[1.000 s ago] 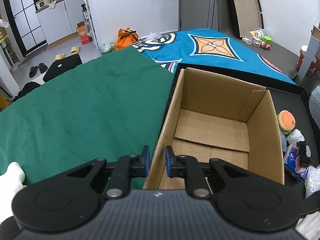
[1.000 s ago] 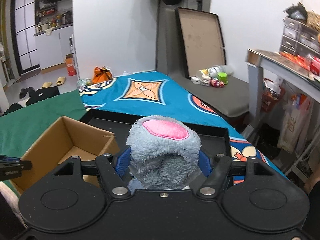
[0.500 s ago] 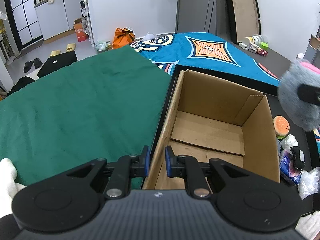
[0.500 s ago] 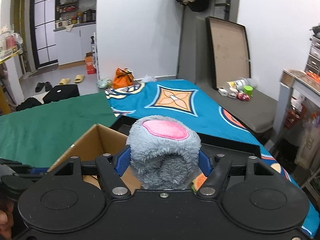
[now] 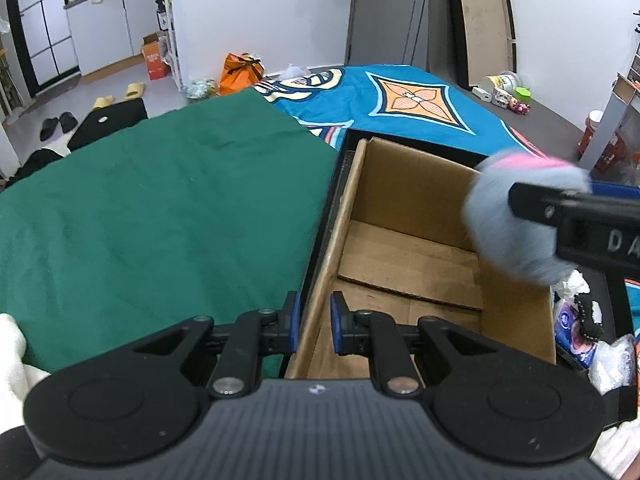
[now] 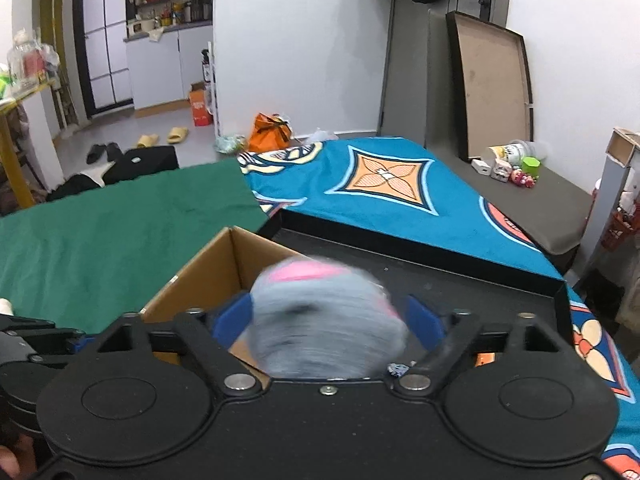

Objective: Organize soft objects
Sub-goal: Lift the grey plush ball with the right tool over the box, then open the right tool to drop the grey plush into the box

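The grey plush toy (image 6: 328, 316), blurred at lower centre of the right wrist view, sits between the right gripper (image 6: 329, 322), whose jaws have just been opening and now stand clear of it. This looks like the release step: the toy hangs over the cardboard box (image 5: 404, 184). The left gripper (image 5: 314, 322), bottom centre, is clamped on the box's near wall. Next, probably fetching another soft item.

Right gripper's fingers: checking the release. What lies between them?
The grey plush toy, blurred, over the cardboard box, the fingers just opened; right wrist view.
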A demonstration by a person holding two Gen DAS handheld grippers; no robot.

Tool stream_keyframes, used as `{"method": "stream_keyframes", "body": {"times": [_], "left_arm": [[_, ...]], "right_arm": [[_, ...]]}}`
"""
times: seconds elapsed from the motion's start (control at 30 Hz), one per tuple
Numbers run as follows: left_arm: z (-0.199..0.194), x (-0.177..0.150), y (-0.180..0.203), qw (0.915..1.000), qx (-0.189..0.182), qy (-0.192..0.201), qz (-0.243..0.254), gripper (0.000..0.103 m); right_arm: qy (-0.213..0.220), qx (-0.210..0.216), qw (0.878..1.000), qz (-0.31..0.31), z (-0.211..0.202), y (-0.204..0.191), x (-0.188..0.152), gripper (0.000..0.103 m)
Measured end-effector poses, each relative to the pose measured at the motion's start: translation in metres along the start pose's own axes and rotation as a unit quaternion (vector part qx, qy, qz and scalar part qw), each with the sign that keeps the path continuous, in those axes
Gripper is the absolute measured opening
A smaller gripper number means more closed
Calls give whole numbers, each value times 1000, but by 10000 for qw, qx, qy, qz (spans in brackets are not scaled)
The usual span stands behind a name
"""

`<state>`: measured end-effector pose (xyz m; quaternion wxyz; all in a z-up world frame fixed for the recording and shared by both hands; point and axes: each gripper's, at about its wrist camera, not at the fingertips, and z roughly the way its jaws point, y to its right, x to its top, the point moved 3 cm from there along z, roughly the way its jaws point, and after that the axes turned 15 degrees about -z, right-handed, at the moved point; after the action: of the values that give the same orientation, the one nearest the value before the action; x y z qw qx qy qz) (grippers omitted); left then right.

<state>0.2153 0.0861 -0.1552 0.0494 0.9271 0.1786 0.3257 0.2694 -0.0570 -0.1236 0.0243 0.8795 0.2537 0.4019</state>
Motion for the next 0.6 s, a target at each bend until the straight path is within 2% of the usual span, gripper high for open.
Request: {"method": "stream_keyframes", "body": {"times": [0.03, 0.2, 0.4, 0.5, 0.57, 0.6], "left_arm": [[0, 0, -1, 10000, -4, 14, -10, 15], [-1, 0, 1, 10000, 35, 42, 11, 16], [-3, -4, 9, 9995, 185, 67, 266, 23], [-5, -6, 13, 9989, 252, 123, 380, 37], [-8, -7, 16, 9983, 296, 180, 471, 51], [-8, -7, 18, 9980, 316, 208, 513, 53]], "right_arm": [[8, -7, 10000, 50, -2, 2, -1, 93], [-48, -3, 9994, 349, -8, 18, -11, 94], [-280, 25, 9970, 724, -16, 36, -39, 94], [-346, 23, 9963, 789, -23, 39, -52, 94], [-389, 19, 9955, 864, -25, 42, -60, 94], [-417, 15, 9949, 915, -27, 44, -64, 94]]}}
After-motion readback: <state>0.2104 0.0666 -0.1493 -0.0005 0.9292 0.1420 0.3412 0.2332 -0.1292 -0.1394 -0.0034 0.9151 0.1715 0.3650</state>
